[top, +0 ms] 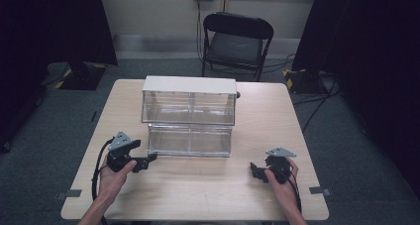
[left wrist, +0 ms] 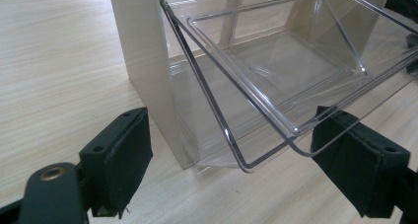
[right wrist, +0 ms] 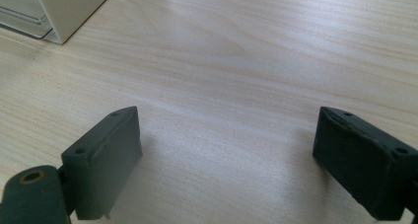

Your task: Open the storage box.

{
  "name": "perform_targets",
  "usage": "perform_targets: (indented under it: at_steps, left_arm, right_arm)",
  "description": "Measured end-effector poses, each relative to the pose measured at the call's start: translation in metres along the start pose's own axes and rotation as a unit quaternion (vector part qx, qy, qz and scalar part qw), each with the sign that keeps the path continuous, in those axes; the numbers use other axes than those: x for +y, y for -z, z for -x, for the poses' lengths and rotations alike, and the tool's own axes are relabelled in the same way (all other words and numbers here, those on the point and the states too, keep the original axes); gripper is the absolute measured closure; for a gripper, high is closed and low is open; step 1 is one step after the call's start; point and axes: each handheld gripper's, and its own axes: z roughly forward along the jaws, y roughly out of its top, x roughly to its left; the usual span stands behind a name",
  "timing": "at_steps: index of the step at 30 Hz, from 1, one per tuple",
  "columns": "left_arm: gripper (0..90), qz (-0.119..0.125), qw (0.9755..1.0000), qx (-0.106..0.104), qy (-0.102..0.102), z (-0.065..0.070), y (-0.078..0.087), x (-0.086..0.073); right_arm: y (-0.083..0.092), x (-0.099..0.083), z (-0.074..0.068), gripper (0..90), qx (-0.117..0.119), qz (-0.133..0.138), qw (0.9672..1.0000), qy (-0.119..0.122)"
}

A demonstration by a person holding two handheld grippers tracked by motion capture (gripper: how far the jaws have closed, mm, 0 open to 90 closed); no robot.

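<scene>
A person sits at a pale wooden table [top: 198,185] holding a two-jaw gripper in each hand. Ahead of both grippers stands a cabinet [top: 188,84] with a cream top and clear plastic drawers stacked in two rows.

The left gripper [top: 146,161] sits just in front of the cabinet's lower left corner. Its jaws are spread wide and hold nothing. In the left gripper view, the lower left drawer [left wrist: 276,71] is pulled out or tilted toward the gripper, and its clear front rim hangs between the two jaws, close to the far jaw pad [left wrist: 362,160]; whether they touch cannot be told. The drawer looks empty.

The right gripper [top: 255,171] rests well apart from the cabinet, off to its own left and forward. Its jaws are also released and wide, with bare tabletop between them.

Risks, as a judgement: the clear rim is thin, smooth and hard to see, so closing the left jaws could miss it or slip off. A pull at an angle could jam the drawer or drag the light cabinet across the table, since the right gripper is not bracing it. Pulling too far could tip the drawer out entirely.
</scene>
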Motion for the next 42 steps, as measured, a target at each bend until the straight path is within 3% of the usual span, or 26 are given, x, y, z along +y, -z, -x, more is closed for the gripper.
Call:
perform_targets:
  at_steps: [12,18,21,42]
  left_arm:
    - [16.1,0.011,0.9999,-0.002,0.008,0.000,0.003,0.001]
    - [15.9,0.011,0.9999,-0.004,0.006,-0.001,0.004,0.002]
    - [15.9,0.009,0.9999,0.001,-0.006,0.000,0.007,0.006]
    - [15.8,0.014,0.9999,-0.008,-0.003,0.002,0.004,0.012]
  right_arm:
    - [0.000,0.000,0.000,10.4,0.000,0.000,1.0000,0.000]
    - [0.000,0.000,0.000,10.4,0.000,0.000,1.0000,0.000]
    - [0.000,0.000,0.000,10.4,0.000,0.000,1.0000,0.000]
    - [0.000,0.000,0.000,10.4,0.000,0.000,1.0000,0.000]
